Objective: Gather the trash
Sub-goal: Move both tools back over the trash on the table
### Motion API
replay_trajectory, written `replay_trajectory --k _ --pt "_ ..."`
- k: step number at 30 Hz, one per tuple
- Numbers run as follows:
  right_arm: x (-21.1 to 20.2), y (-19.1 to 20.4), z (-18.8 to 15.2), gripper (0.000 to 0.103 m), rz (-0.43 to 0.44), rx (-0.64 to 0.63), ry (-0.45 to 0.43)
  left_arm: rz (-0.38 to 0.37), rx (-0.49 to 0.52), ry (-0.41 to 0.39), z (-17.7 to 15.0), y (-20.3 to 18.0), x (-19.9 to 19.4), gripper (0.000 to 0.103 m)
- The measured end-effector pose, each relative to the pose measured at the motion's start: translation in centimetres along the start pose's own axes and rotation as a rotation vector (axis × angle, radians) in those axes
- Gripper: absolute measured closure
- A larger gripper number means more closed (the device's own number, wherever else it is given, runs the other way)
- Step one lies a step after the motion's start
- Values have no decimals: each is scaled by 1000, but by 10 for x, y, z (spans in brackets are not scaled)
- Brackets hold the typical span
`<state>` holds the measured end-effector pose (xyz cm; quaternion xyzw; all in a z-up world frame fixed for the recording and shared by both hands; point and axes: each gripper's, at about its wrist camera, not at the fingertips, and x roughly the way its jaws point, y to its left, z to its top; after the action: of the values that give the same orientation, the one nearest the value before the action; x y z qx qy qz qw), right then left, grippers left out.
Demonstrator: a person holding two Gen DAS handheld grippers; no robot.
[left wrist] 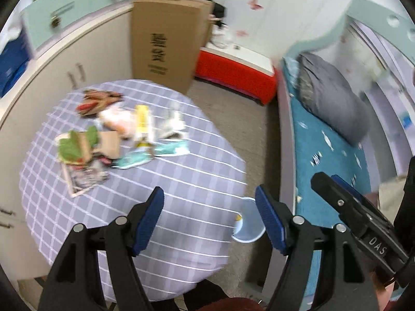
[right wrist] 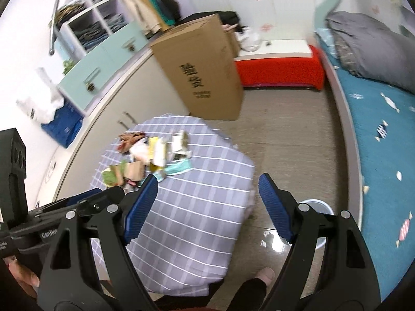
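On checked tablecloth (left wrist: 181,181), trash pile (left wrist: 122,129).

Left gripper (left wrist: 209,215): jaws spread wide, nothing between the blue pads (left wrist: 150,220), fingers pointing toward 12 o'clock. Right gripper (right wrist: 208,204): jaws likewise spread wide and empty, pointing toward 12 o'clock. In the left wrist view the right gripper enters at 4 o'clock; in the right wrist view the left gripper enters at 8 o'clock.
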<state>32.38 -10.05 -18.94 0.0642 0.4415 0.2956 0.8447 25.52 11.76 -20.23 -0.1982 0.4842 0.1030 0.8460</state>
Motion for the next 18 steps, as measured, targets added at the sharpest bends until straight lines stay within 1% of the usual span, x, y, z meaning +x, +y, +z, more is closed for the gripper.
replay_trajectory --k 1,5,8,13,18 --pt "7 11 1 24 7 -3 8 4 -22 -2 4 19 -2 32" --pt "32 46 0 24 23 -12 33 6 -95 17 16 73 0 32" --pt "54 73 -3 24 38 -8 60 24 -132 32 26 119 5 32" --pt "98 110 -8 24 46 15 108 50 -214 88 40 199 28 32" --pt "141 141 -11 24 29 17 152 74 -202 145 51 241 59 32"
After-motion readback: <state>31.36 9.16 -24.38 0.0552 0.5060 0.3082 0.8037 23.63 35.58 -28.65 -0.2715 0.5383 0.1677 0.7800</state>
